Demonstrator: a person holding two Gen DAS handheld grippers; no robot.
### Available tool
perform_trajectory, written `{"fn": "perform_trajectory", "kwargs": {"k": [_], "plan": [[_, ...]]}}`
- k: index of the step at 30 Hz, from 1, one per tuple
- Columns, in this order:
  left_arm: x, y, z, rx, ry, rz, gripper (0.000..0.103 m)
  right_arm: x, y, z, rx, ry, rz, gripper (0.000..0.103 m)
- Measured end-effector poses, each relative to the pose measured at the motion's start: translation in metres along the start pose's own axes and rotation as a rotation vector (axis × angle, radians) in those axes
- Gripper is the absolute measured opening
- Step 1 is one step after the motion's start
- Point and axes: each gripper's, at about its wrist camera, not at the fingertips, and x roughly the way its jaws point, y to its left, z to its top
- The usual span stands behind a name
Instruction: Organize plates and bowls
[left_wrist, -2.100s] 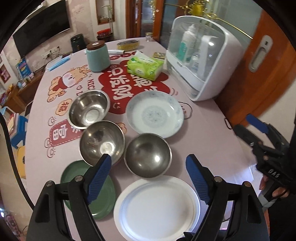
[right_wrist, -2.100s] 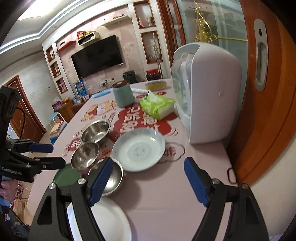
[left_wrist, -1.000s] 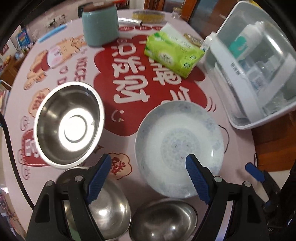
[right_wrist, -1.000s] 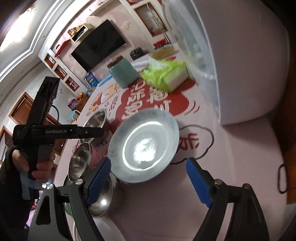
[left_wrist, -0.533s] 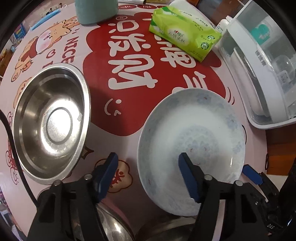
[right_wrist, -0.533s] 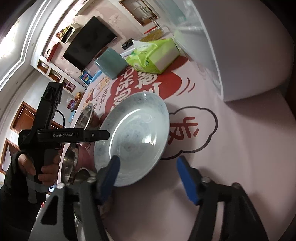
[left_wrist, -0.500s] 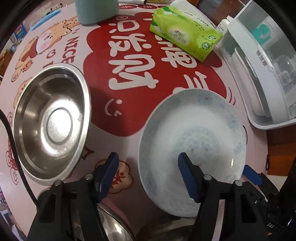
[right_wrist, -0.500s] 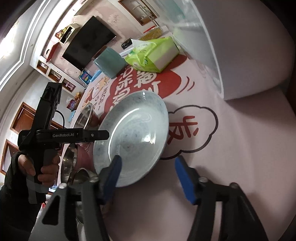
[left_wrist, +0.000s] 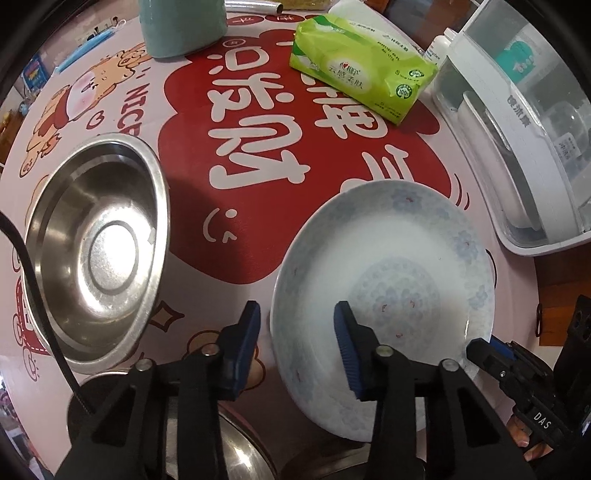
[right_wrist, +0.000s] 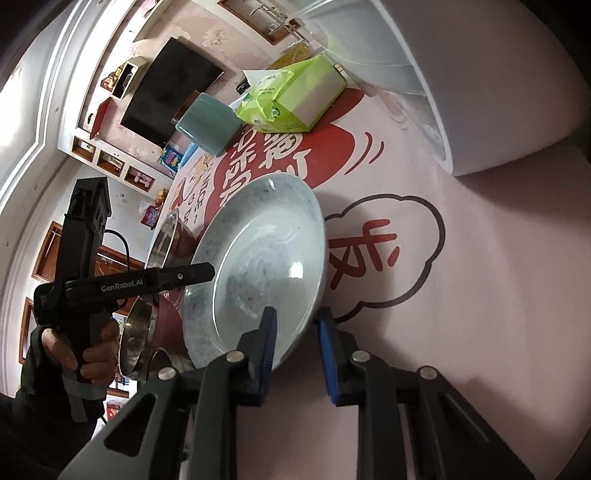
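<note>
A white plate with a pale blue pattern (left_wrist: 391, 291) lies on the pink and red tablecloth; it also shows in the right wrist view (right_wrist: 258, 266). My left gripper (left_wrist: 297, 347) straddles its near left rim, jaws partly closed with a gap still showing. My right gripper (right_wrist: 295, 350) straddles the plate's opposite rim, jaws narrowed around the edge, one pad inside and one outside. A large steel bowl (left_wrist: 96, 243) sits to the left. More steel bowls (left_wrist: 229, 443) lie under the left gripper, mostly hidden.
A green tissue pack (left_wrist: 358, 66) and a teal canister (left_wrist: 181, 26) stand farther back. A white dish cabinet (left_wrist: 524, 122) stands at the right. The right gripper shows in the left wrist view (left_wrist: 495, 354).
Both grippers have moved in onto the patterned plate from opposite sides, and both pairs of jaws have narrowed markedly around its rim.
</note>
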Motion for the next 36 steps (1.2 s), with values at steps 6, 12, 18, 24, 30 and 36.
{"fn": "perform_trajectory", "kwargs": {"k": [6, 12, 18, 24, 30, 36], "plan": [[0.005, -0.002, 0.000, 0.006, 0.007, 0.010, 0.031, 0.000, -0.005, 0.002, 0.012, -0.001, 0.008, 0.016], [0.010, -0.004, 0.004, 0.015, 0.002, 0.021, 0.027, 0.001, -0.005, 0.003, 0.016, -0.001, 0.010, 0.016], [0.008, 0.000, 0.001, -0.004, -0.010, 0.044, 0.021, 0.001, -0.007, 0.004, 0.018, 0.002, 0.022, 0.015], [0.004, -0.005, -0.001, 0.003, -0.019, 0.054, 0.020, -0.002, -0.007, 0.004, 0.008, -0.002, -0.007, 0.015], [-0.006, -0.019, -0.003, 0.024, -0.057, 0.012, 0.020, -0.015, -0.016, 0.002, 0.043, -0.018, -0.021, 0.015], [-0.023, -0.036, -0.006, 0.052, -0.098, -0.014, 0.020, -0.036, -0.013, 0.000, 0.042, -0.053, -0.027, 0.015]]}}
